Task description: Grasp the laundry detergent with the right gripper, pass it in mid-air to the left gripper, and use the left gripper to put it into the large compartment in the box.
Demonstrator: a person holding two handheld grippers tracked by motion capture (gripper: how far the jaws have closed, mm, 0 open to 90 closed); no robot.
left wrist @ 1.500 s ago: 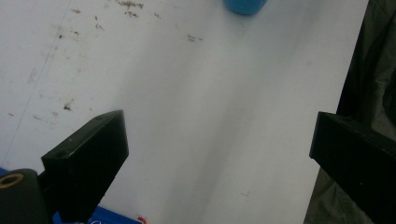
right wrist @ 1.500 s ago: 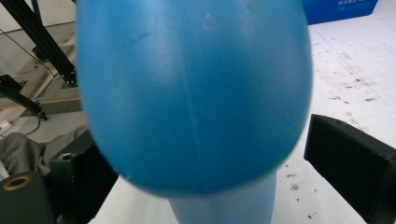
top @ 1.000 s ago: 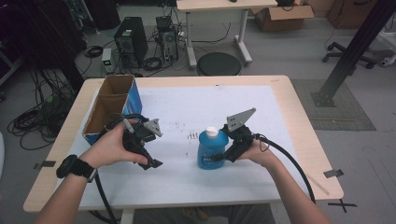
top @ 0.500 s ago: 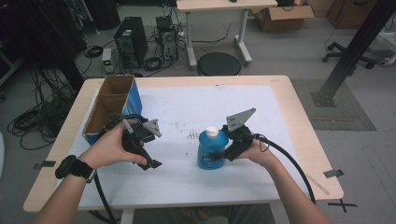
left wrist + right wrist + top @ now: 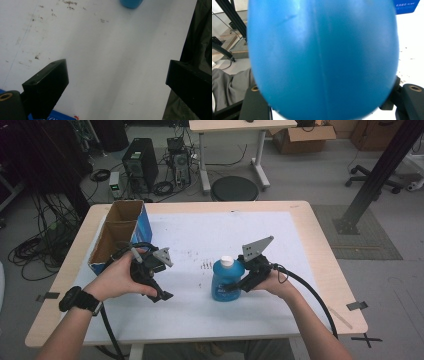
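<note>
A blue bottle (image 5: 224, 282) with a white cap stands upright on the white sheet near the table's middle. My right gripper (image 5: 234, 288) reaches it from the right and is shut on its lower body. In the right gripper view the bottle (image 5: 322, 55) bulges close between the two jaws of the right gripper (image 5: 324, 105). My left gripper (image 5: 161, 295) is held over the sheet to the bottle's left, well apart from it. Its jaws stand wide open in the left gripper view (image 5: 117, 75) with bare sheet between them, and the bottle's base (image 5: 131, 3) shows at the top edge.
An open cardboard box (image 5: 116, 236) with a blue side stands at the table's left edge, just behind the left hand. The white sheet (image 5: 200, 235) covers most of the wooden table (image 5: 330, 270). Cables trail from both grippers off the near edge.
</note>
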